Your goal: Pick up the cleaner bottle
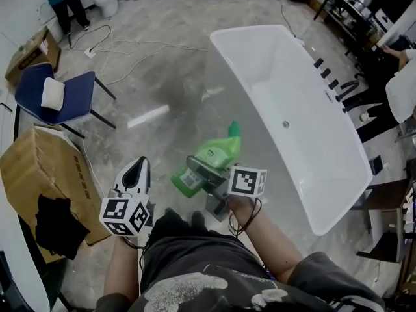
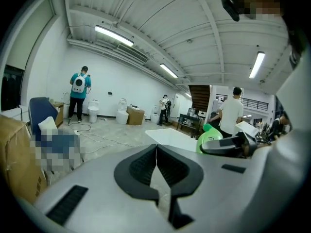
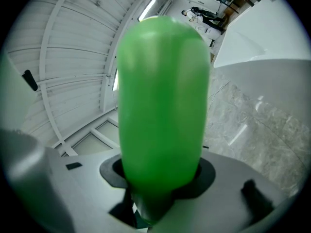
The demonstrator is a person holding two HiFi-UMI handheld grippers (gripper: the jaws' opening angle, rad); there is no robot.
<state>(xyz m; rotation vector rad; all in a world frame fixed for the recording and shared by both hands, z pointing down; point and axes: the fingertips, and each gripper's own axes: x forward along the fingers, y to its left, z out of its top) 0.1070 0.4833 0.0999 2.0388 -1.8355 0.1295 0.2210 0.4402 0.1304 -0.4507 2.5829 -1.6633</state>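
Note:
The green cleaner bottle (image 1: 214, 156) lies tilted in the air above the floor, its cap (image 1: 233, 130) pointing away from me. My right gripper (image 1: 203, 171) is shut on its lower body, near the label. In the right gripper view the bottle (image 3: 163, 101) fills the middle and stands between the dark pads (image 3: 109, 171). My left gripper (image 1: 139, 166) is held to the left of the bottle, shut, with nothing in it. In the left gripper view its pads (image 2: 141, 166) meet, and the bottle (image 2: 209, 137) shows at the right.
A white bathtub (image 1: 305, 148) stands on the floor to the right. A blue chair (image 1: 62, 96) and a cardboard box (image 1: 45, 174) with a dark cloth are at the left. Cables (image 1: 130, 51) trail across the far floor. People stand at the back and at the right edge.

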